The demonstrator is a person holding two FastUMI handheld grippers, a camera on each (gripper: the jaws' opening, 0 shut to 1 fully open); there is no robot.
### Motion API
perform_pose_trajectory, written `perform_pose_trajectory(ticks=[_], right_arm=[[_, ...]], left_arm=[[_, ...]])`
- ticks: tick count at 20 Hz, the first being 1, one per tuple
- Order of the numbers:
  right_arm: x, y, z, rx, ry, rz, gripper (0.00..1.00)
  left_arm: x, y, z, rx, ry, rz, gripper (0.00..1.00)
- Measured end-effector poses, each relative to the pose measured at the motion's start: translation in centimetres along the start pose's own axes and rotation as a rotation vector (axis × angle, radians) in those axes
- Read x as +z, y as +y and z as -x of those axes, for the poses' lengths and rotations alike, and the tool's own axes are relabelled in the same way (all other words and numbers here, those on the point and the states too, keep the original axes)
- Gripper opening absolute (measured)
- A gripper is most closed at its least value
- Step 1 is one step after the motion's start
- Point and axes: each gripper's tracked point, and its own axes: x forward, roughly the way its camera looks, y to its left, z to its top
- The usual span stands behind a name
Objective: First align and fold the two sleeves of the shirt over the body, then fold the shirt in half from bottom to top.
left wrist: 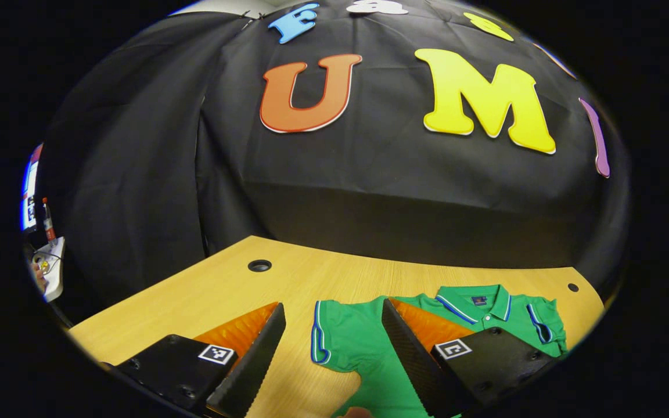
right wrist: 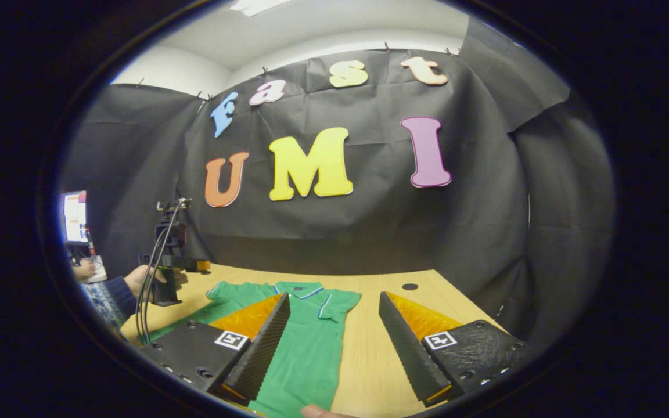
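Observation:
A green polo shirt with blue-and-white trim lies flat on the wooden table, collar toward the booth wall. My left gripper hovers open over the shirt's left sleeve, which shows between its fingers. In the right gripper view the shirt runs down the middle, with its right sleeve spread outward. My right gripper is open above that sleeve and the bare table beside it. Farther off, a hand holds the left gripper over the shirt's other side.
The table has round cable holes near its back edge. Bare wood lies on both sides of the shirt. A lit screen and a white object sit beyond the table's left end.

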Motion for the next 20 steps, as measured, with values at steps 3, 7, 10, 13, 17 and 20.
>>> perform_pose_trajectory(ticks=[3, 7, 10, 13, 17, 20], right_arm=[[-0.1, -0.3, -0.1, -0.007, -0.004, -0.004, 0.94], [0.3, 0.2, -0.7, -0.013, -0.015, 0.039, 0.94], [-0.3, 0.8, -1.0, -0.012, -0.003, 0.052, 0.94], [-0.9, 1.4, -1.4, -0.004, 0.013, 0.073, 0.94], [-1.6, 2.1, -1.7, -0.003, 0.031, 0.101, 0.94], [-1.8, 2.6, -1.8, 0.008, 0.036, 0.104, 0.95]], left_arm=[[-2.5, 0.9, -2.5, 0.001, 0.043, 0.028, 1.0], [-6.6, 1.0, -4.3, -0.037, 0.171, 0.057, 1.0], [-9.0, 1.5, -5.5, -0.042, 0.248, 0.027, 1.0], [-8.2, 1.3, -6.0, -0.06, 0.236, 0.047, 0.84], [-9.3, 1.2, -7.1, -0.053, 0.299, -0.001, 0.6], [-9.4, 1.3, -7.1, -0.035, 0.312, -0.064, 0.75]])
